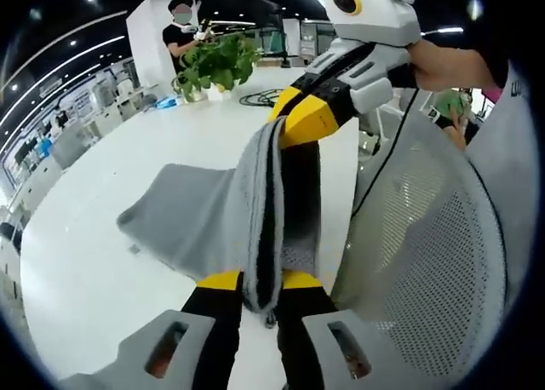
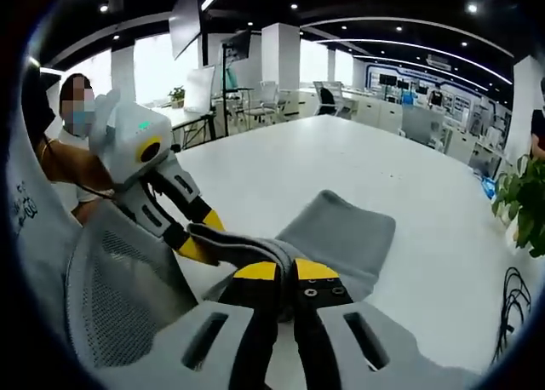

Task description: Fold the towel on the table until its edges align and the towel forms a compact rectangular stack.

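In the left gripper view, the left gripper has its two yellow-tipped jaws pinched together on a bunched edge of the grey towel, which rises up between them in a thick fold. The rest of the towel drapes down and away onto the white table, one flap lying flat on the surface. Further up the same raised edge the right gripper comes in from the upper right, its yellow tips closed on the cloth. A grey mesh chair back stands close at the right, and a potted plant sits at the far end of the table. In the right gripper view, the right gripper has its jaws squeezed tight on the towel's near edge, with the cloth spreading out beyond onto the table. The left gripper reaches in from the left and grips the same ridge of fabric just beside it. The mesh chair back fills the lower left corner.
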